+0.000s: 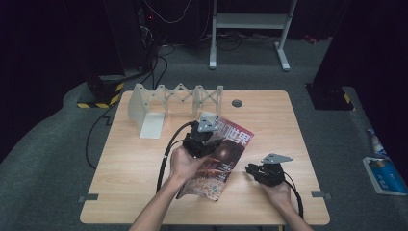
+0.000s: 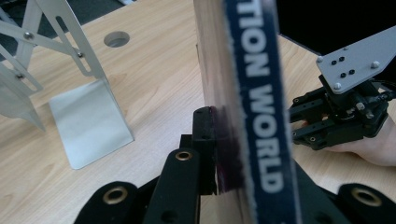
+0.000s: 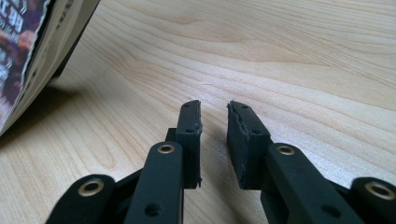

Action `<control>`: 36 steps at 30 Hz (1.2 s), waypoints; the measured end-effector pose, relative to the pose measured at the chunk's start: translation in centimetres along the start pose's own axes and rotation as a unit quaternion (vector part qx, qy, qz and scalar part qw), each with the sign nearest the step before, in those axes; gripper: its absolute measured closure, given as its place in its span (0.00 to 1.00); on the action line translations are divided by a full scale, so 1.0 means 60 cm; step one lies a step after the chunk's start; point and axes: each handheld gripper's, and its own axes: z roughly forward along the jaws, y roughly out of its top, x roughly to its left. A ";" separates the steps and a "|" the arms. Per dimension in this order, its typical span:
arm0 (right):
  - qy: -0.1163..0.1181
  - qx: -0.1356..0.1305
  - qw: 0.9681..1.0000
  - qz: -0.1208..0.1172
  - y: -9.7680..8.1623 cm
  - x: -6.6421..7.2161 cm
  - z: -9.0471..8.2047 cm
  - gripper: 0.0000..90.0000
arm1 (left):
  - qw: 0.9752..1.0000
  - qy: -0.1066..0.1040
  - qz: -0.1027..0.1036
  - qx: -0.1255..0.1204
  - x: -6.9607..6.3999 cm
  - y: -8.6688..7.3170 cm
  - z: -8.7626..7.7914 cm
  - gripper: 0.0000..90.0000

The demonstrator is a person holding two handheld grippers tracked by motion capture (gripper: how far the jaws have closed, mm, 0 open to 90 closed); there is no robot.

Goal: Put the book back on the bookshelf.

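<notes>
A magazine (image 1: 222, 159) lies near the middle of the wooden surface (image 1: 130, 168), its far end lifted and tilted, its near end down toward the near edge. The left gripper (image 1: 204, 138) has its jaws closed on the magazine's left side; in the left gripper view the spine (image 2: 259, 102) stands upright between the jaws, with white letters on a blue band (the readable part says "WORLD"), and one black pad presses flat against the cover beside it. The person's left hand (image 1: 182, 163) wraps the gripper body, and a black cable (image 1: 166, 159) loops from it toward the near edge.

The right gripper (image 1: 257, 171) sits toward the near right corner, just beside the magazine but apart from it, resting low over the surface in the person's right hand (image 1: 279, 192). Its jaws stand a narrow gap apart with nothing between them; in the right gripper view they hover just above bare wood, and the magazine's raised page edge (image 3: 44, 60) shows at the upper left. The left gripper view catches this gripper (image 2: 299, 122) beyond the spine, with its grey plate on top.

Along the far left of the surface stands a metal expandable rack (image 1: 175, 98), its flat end plate (image 1: 153, 124) resting on the wood. A round grommet hole (image 1: 236, 103) sits near the far edge
</notes>
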 end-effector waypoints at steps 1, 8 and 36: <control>0.002 -0.001 1.000 0.003 0.000 -0.001 0.000 0.82 | 1.000 0.000 -0.001 0.001 0.001 0.003 -0.001 0.92; 0.005 -0.003 1.000 0.003 -0.001 -0.002 -0.001 0.82 | 1.000 0.000 -0.002 0.018 0.013 0.019 -0.010 0.92; 0.005 0.003 1.000 0.003 -0.001 -0.001 0.001 0.82 | 0.996 0.028 -0.022 0.079 0.074 0.030 -0.055 0.93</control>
